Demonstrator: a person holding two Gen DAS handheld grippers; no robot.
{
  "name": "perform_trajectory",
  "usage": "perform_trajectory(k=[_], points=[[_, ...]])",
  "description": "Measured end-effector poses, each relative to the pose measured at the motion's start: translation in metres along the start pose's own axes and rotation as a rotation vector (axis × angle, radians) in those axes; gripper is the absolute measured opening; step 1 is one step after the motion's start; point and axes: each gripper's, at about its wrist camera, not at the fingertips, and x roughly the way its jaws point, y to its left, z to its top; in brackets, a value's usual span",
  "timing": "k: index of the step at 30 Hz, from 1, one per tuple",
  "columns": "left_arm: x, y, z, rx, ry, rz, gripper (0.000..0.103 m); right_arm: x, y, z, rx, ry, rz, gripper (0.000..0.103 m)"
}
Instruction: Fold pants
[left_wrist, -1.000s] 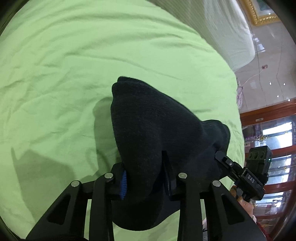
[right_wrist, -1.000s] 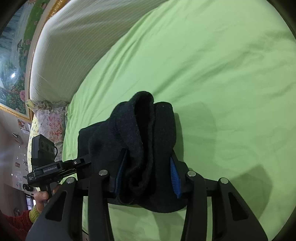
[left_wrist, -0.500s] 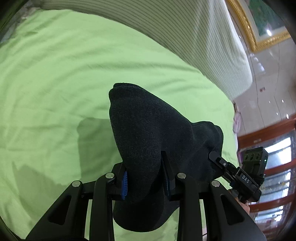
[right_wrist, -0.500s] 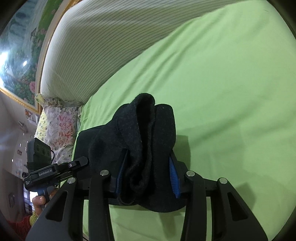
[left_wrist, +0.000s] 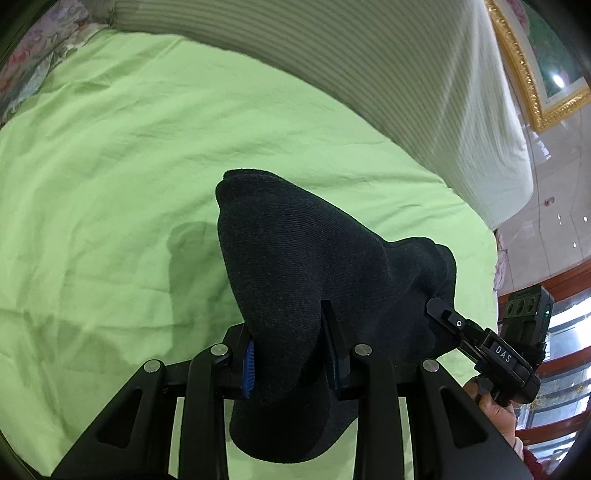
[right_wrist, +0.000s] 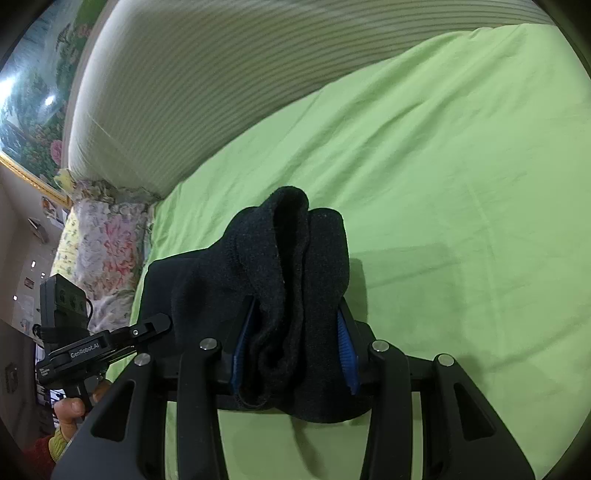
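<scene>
Black pants (left_wrist: 314, 280) hang bunched above a green bedsheet (left_wrist: 110, 184), held at both ends. The left gripper (left_wrist: 290, 363) and right gripper (right_wrist: 293, 350) each have jaws clamped on the fabric. A striped headboard (right_wrist: 221, 92) sits at twelve o'clock

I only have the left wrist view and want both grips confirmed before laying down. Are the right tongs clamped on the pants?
Observer: Yes, the right tongs pinch the black pants between both blue pads.
Operator: One layer or more?
Observer: More: two thick folds stand side by side in the grip.
Operator: Does my tool show there?
Observer: Yes, the left tongs enter the pants from the side; the body reads GenRobot.AI.
</scene>
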Motion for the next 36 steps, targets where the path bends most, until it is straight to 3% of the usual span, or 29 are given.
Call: perform_trajectory(k=[15,18,20,27,32,36], points=[[0.021,0.013,-0.006,-0.006,0.029,0.017,0.045,0.014,-0.020,0.001,0.008,0.018,-0.047,0.054],[0.016,0.012,-0.009,0.007,0.024,0.031,0.051,0.012,-0.018,0.001,-0.007,0.015,-0.075,0.056],[0.012,0.012,-0.010,0.010,0.011,0.055,0.062,0.011,-0.015,0.001,-0.026,0.010,-0.094,0.057],[0.002,0.019,-0.020,-0.025,-0.003,0.082,0.068,-0.003,-0.001,-0.002,-0.110,-0.037,-0.145,0.070],[-0.010,0.015,-0.031,-0.008,-0.028,0.124,0.079,-0.010,0.007,-0.008,-0.155,-0.055,-0.159,0.074],[-0.019,0.010,-0.042,0.000,-0.035,0.145,0.079,-0.015,0.012,-0.015,-0.190,-0.073,-0.157,0.077]])
